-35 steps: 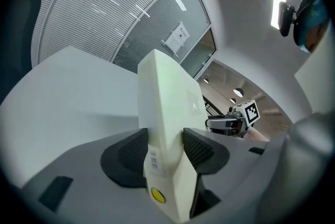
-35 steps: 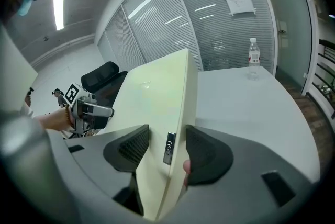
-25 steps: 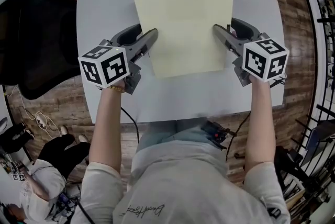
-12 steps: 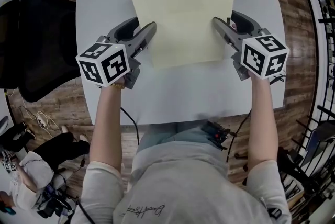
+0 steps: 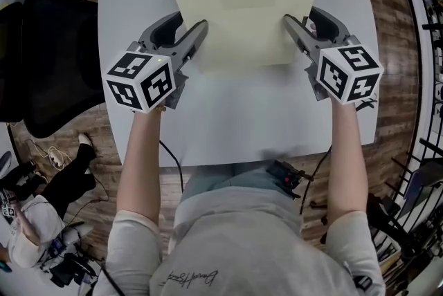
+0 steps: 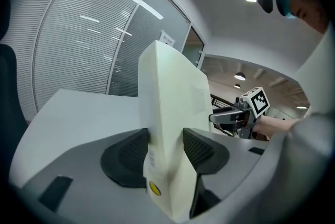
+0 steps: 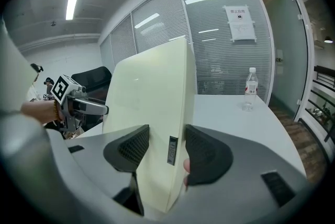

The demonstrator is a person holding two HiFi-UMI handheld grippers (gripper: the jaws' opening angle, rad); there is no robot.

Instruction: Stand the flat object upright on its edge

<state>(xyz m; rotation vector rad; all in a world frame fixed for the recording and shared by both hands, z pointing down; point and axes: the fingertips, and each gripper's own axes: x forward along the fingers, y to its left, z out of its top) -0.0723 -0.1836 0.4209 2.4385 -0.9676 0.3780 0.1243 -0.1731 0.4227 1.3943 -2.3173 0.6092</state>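
Note:
A pale yellow flat board [image 5: 242, 4] is tilted up off the grey table [image 5: 242, 115], held by its two side edges. My left gripper [image 5: 189, 26] is shut on its left edge and my right gripper [image 5: 300, 18] on its right edge. The left gripper view has the board [image 6: 172, 113] rising edge-on between the black pads of my left gripper [image 6: 165, 149], which press both faces. In the right gripper view the board [image 7: 152, 113] is clamped the same way in my right gripper [image 7: 167, 149]. Each gripper shows in the other's view across the board.
A black office chair [image 5: 41, 45] stands left of the table. A clear water bottle [image 7: 250, 89] stands on the table's far side. A person [image 5: 34, 239] is on the wooden floor at lower left. Glass partition walls lie beyond the table.
The board has tilted steeper: its near edge has drawn back from me and its outline looks shorter. Both grippers have kept their grip and moved slightly away with it.

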